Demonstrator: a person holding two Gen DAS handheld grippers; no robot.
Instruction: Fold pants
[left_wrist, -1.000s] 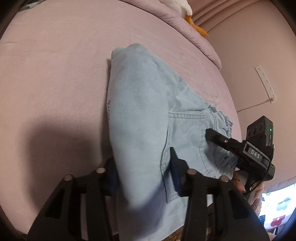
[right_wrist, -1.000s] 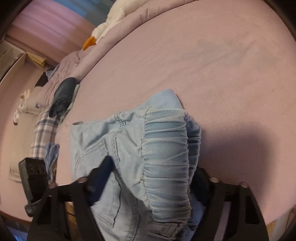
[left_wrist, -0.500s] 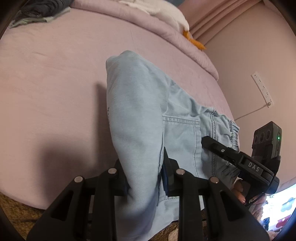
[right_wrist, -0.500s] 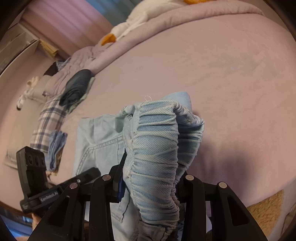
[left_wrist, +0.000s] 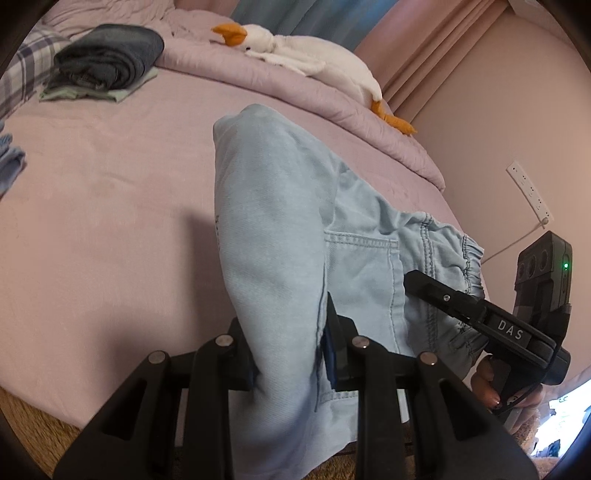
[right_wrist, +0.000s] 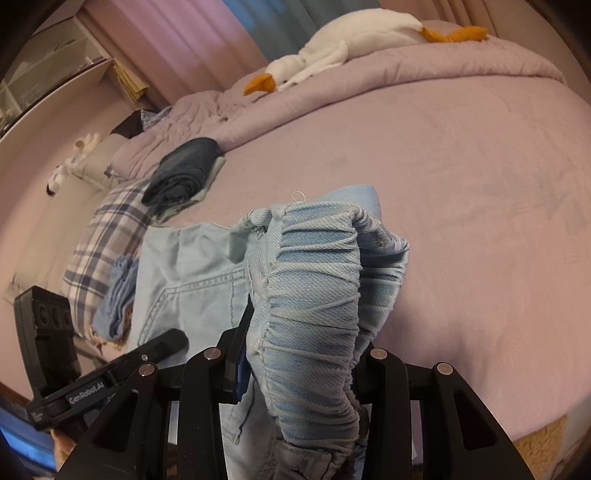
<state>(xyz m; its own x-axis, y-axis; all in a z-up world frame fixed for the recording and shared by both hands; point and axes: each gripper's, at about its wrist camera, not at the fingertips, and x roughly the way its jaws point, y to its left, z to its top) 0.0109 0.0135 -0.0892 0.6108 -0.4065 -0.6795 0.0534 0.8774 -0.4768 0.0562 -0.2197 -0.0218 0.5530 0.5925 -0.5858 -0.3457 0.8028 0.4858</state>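
Light blue denim pants (left_wrist: 273, 229) lie on the pink bed, lifted at the near edge. My left gripper (left_wrist: 288, 350) is shut on a thick fold of the leg side, the cloth bulging up between its pads. In the right wrist view the same pants (right_wrist: 192, 280) show their gathered elastic waistband (right_wrist: 314, 295), and my right gripper (right_wrist: 299, 354) is shut on that bunched waistband. The right gripper (left_wrist: 476, 314) shows at the right of the left wrist view, a hand below it. At the lower left of the right wrist view is the left gripper (right_wrist: 110, 373).
A white plush goose (left_wrist: 306, 55) lies on the rolled duvet at the back. A stack of folded dark clothes (left_wrist: 107, 62) sits on the bed's far left, with a plaid pillow (right_wrist: 99, 243) and a folded blue cloth (right_wrist: 118, 299) nearby. A power strip (left_wrist: 528, 192) hangs on the right wall.
Both grippers closed on the pants and rose, lifting the near edge off the bed. The views tilted up, bringing the goose and the clothes stack into sight.
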